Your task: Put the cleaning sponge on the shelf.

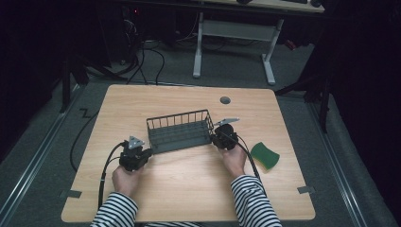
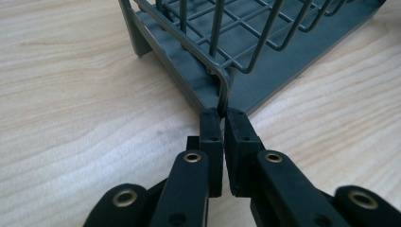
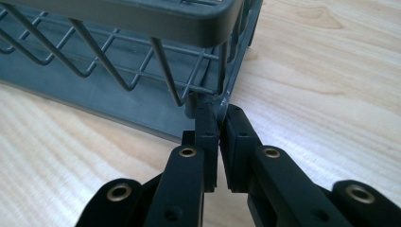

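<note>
We see the left gripper (image 2: pixel 221 113) pinched tight on a corner wire of the dark grey wire basket with its flat grey base tray (image 2: pixel 246 71), the two black jaws nearly meeting with only the thin upright wire between their tips. The right gripper (image 3: pixel 218 109) grips the same way at the opposite end of the basket (image 3: pixel 118 90), its jaws clamped on a corner wire just under the rim.

From above, we place the left gripper (image 1: pixel 142 152) at the basket's near left corner and the right gripper (image 1: pixel 218 137) at its right end, so the basket (image 1: pixel 179 132) sits between the two, touching both. It rests near the middle of the light wooden table (image 1: pixel 189 198), with nothing visible inside it; its floor grid is bare.

We count one basket, two grippers, and two hands in black-and-white striped sleeves (image 1: pixel 250 203). One green sponge with a yellow underside (image 1: pixel 264 156) lies on the table just to the right of the right hand, apart from the basket. One small grey round cap (image 1: pixel 225 100) is set in the tabletop beyond the basket.
</note>
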A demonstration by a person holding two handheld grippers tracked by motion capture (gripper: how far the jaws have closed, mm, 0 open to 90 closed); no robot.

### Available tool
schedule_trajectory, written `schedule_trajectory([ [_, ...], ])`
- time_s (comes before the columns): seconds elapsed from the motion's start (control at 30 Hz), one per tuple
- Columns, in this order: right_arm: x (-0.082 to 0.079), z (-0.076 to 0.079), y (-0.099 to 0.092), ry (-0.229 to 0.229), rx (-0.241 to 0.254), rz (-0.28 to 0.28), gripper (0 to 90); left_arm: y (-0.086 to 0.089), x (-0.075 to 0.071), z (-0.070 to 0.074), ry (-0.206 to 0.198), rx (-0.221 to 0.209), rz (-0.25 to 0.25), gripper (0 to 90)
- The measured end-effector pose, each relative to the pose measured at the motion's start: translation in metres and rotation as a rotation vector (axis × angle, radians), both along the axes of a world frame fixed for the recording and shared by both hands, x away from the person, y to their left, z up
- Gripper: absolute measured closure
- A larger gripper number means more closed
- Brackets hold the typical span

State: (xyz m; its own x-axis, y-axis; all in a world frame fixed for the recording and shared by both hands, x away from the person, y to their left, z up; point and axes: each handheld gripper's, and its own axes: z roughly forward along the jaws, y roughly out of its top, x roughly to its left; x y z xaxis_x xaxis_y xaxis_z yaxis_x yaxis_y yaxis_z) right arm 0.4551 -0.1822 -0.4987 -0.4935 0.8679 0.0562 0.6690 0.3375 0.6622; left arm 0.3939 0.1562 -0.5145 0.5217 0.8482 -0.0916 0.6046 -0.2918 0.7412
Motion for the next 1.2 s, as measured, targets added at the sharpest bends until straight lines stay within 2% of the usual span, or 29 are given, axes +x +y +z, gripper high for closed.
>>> schedule_trajectory([
  [0.23,-0.011,0.002,0.002,0.011,-0.024,0.030,86.3,0.003,-0.010,-0.001,0.002,-0.010,-0.005,86.8],
  [0.37,-0.020,0.001,-0.001,0.014,-0.008,0.043,86.3,0.004,-0.016,-0.001,0.001,-0.019,-0.013,86.9],
  [0.8,-0.055,0.003,-0.013,0.030,-0.011,0.071,86.1,0.002,-0.036,-0.004,-0.007,-0.056,-0.041,86.8],
  [0.87,-0.062,0.002,-0.017,0.032,0.008,0.072,85.9,0.001,-0.039,-0.005,-0.007,-0.064,-0.053,86.8],
  [1.07,-0.077,0.000,-0.024,0.007,0.012,0.077,86.0,-0.002,-0.044,-0.005,-0.011,-0.066,-0.069,86.7],
  [1.2,-0.079,0.000,-0.024,0.007,0.006,0.074,85.9,-0.004,-0.045,-0.006,-0.013,-0.066,-0.072,86.4],
])
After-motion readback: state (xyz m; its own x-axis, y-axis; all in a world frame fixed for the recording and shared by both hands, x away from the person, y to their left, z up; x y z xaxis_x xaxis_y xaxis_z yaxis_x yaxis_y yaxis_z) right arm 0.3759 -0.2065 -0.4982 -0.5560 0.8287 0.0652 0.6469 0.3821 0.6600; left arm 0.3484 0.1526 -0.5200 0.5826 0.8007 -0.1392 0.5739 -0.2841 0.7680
